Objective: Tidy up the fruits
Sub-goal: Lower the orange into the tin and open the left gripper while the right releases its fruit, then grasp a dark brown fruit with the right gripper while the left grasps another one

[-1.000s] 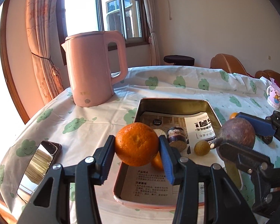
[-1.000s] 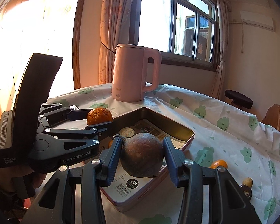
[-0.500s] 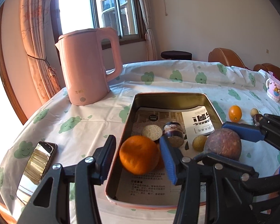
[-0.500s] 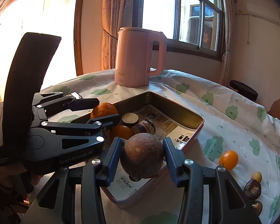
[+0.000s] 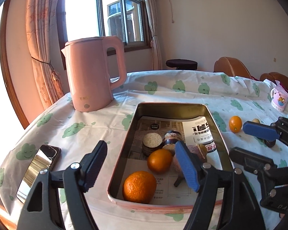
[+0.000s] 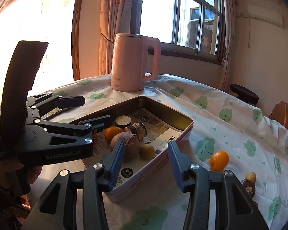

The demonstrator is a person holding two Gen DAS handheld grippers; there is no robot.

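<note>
Both the left claw (image 5: 142, 164) and the right claw (image 6: 146, 158) stand spread wide with nothing between their fingers, poised at the near end of the tray (image 5: 169, 105) on the bench (image 5: 98, 124). Inside the tray lie a large orange (image 5: 139, 186) at the near rim, a smaller orange (image 5: 159, 160) just beyond it, and a brown round fruit (image 6: 127, 146) beside that. Out on the cloth, right of the tray, sits a small orange fruit (image 6: 219, 160); the pink kettle (image 5: 92, 72) stands beyond the tray's far left corner.
</note>
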